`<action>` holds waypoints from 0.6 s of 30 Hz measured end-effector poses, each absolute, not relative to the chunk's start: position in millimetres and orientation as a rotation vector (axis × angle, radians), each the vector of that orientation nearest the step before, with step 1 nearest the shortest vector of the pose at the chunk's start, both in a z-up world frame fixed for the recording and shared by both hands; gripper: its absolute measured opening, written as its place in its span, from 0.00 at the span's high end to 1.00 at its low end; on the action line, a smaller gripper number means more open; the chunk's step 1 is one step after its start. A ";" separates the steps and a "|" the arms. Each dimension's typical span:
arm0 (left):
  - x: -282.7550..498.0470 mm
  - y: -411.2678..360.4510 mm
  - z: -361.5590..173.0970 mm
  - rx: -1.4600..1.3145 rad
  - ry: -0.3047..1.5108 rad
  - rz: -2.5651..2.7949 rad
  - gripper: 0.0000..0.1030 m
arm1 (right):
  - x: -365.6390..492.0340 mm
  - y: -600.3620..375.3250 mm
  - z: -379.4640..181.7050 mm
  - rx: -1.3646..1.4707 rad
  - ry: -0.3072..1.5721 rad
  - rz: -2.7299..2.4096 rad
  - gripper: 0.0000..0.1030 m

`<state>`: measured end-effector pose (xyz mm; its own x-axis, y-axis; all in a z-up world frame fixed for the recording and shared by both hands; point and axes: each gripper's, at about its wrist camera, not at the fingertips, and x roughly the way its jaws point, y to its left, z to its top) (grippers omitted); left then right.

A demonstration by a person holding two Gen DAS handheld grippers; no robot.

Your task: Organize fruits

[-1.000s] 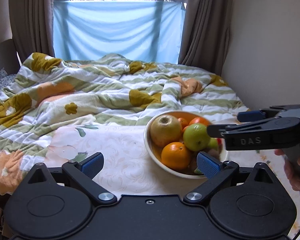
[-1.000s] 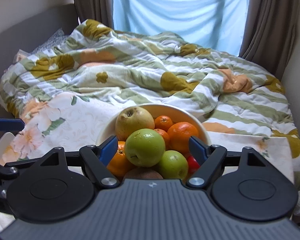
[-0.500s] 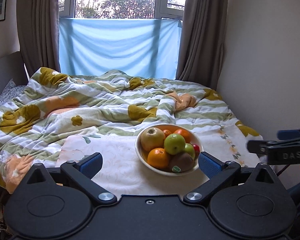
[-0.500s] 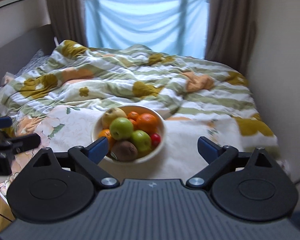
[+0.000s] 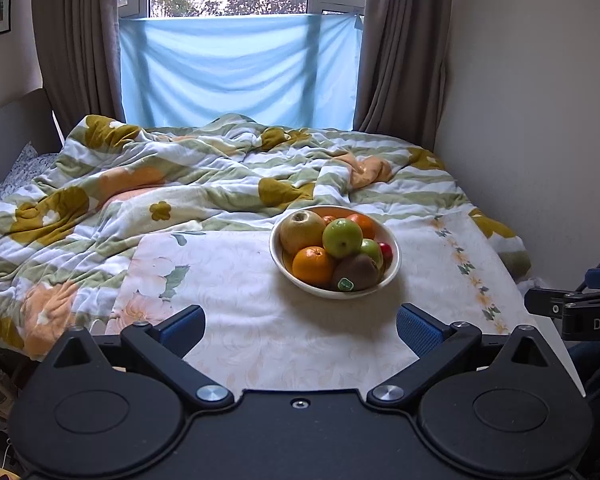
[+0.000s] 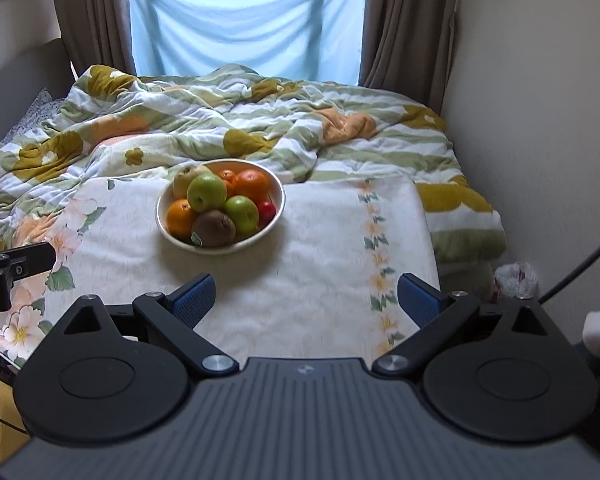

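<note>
Sitting on a flowery white cloth spread over the near end of a bed is a cream bowl heaped with fruit. From the left wrist view there's a big yellowish-brown pear-looking fruit at the back left, a green apple on top in the middle, an orange at the front left, and a fuzzy brown kiwi at the front with a little green sticker on it. A second, smaller green apple sits on the right side, a small red fruit peeks out at the right rim, and another orange is at the back. The rumpled striped quilt lies right behind the bowl.

Both claws hang back over the near part of the cloth, well apart from the bowl. The left gripper has its blue pads spread wide, nothing between them, touching nothing. Same deal with the right gripper: jaws as wide as they go, empty, just cloth showing in the gap. The bowl sits ahead and to the left of it.
</note>
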<state>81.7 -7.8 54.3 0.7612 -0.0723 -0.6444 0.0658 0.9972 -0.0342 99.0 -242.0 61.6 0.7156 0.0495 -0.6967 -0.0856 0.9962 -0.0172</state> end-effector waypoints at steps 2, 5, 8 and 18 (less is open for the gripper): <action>80.3 -8.1 53.7 -0.004 0.700 -0.075 0.00 | 97.7 -242.8 61.2 -0.043 0.773 0.071 0.00; 79.3 -8.9 54.8 -0.001 0.698 -0.073 0.00 | 97.1 -242.8 60.5 -0.045 0.770 0.068 0.00; 79.7 -9.3 56.4 0.002 0.687 -0.070 0.00 | 96.7 -242.9 59.6 -0.043 0.771 0.066 0.00; 80.8 -9.7 57.9 0.007 0.686 -0.077 0.00 | 97.1 -245.1 58.7 -0.037 0.774 0.062 0.00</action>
